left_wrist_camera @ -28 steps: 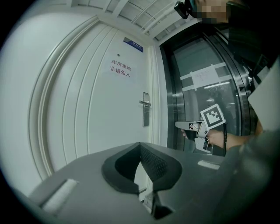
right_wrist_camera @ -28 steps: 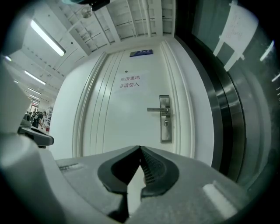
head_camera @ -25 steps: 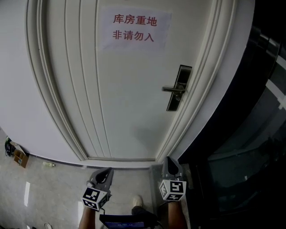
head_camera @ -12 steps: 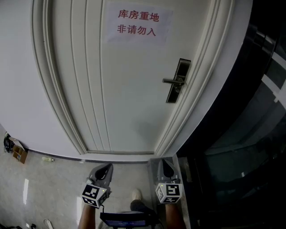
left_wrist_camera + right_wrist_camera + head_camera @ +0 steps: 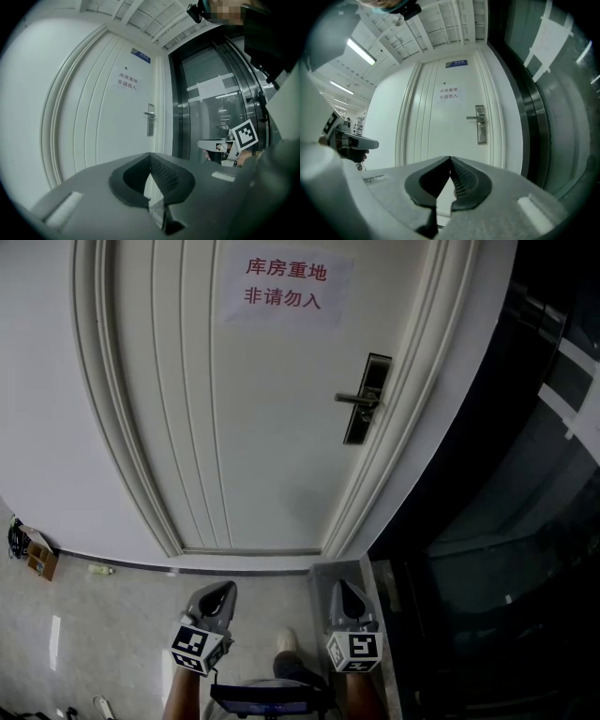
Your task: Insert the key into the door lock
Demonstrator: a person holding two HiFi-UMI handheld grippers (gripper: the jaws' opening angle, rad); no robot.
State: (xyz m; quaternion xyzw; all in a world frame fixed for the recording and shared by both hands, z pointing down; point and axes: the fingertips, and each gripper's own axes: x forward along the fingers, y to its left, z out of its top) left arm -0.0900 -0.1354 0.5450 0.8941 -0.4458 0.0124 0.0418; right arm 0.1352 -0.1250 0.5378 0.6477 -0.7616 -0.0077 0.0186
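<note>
A white door (image 5: pixel 244 427) faces us; left gripper (image 5: pixel 223 591) and right gripper (image 5: pixel 339 589) closed, we should meet the upper-right lock (image 5: pixel 364 401) squarely.

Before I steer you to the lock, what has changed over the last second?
The right tool drifted slightly left and lower in the head view; the left tool barely shifted. The white panelled door and its metal lever handle now sit higher in frame. Nothing gripped or released: both tools stay shut, short of the door, no key visible.
</note>
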